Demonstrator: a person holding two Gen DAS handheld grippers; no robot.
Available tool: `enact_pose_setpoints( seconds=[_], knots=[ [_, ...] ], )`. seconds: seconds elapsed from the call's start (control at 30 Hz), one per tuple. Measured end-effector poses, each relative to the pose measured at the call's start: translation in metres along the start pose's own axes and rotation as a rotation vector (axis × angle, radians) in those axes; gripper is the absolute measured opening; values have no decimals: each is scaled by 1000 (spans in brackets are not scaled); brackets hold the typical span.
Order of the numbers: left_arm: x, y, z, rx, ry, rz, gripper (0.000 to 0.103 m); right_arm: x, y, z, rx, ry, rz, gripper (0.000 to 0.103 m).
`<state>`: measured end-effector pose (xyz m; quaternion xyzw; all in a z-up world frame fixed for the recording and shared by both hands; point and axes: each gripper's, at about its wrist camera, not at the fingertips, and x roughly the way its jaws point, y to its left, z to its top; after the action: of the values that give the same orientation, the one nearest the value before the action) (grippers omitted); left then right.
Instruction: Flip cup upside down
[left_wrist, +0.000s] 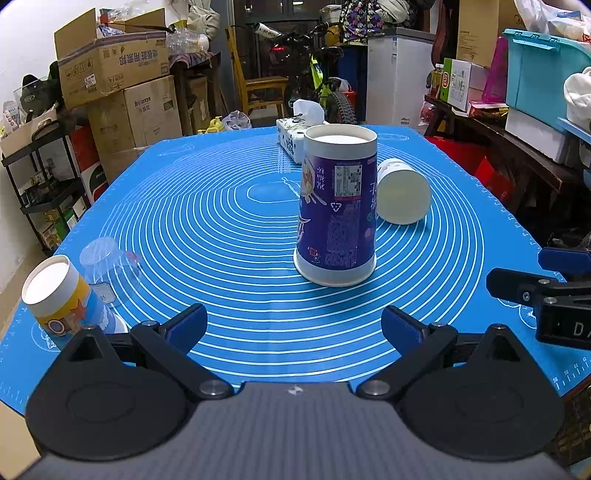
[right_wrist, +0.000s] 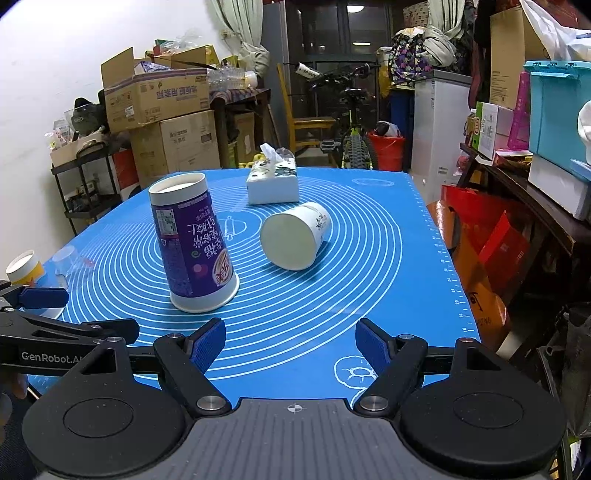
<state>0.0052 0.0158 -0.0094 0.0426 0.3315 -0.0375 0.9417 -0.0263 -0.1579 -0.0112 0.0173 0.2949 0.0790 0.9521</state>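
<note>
A tall purple paper cup (left_wrist: 336, 206) stands upside down, rim on the blue mat (left_wrist: 221, 229); it also shows in the right wrist view (right_wrist: 192, 240). A white paper cup (left_wrist: 402, 192) lies on its side behind it, its base facing me, also in the right wrist view (right_wrist: 295, 236). My left gripper (left_wrist: 293, 325) is open and empty, a short way in front of the purple cup. My right gripper (right_wrist: 291, 345) is open and empty, near the mat's front edge, to the right of the purple cup.
A yellow-and-blue paper cup (left_wrist: 59, 295) and a clear plastic cup (left_wrist: 107, 266) stand upside down at the mat's near left. A tissue box (right_wrist: 273, 181) sits at the far middle. Boxes, shelves, a bicycle and crates surround the table.
</note>
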Motion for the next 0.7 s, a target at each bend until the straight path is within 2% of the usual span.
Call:
enact_pose_setpoints(
  seconds=[0.7],
  knots=[
    [2, -2, -1, 8, 10, 2, 100, 5, -2, -2, 10, 13, -5, 81]
  ],
)
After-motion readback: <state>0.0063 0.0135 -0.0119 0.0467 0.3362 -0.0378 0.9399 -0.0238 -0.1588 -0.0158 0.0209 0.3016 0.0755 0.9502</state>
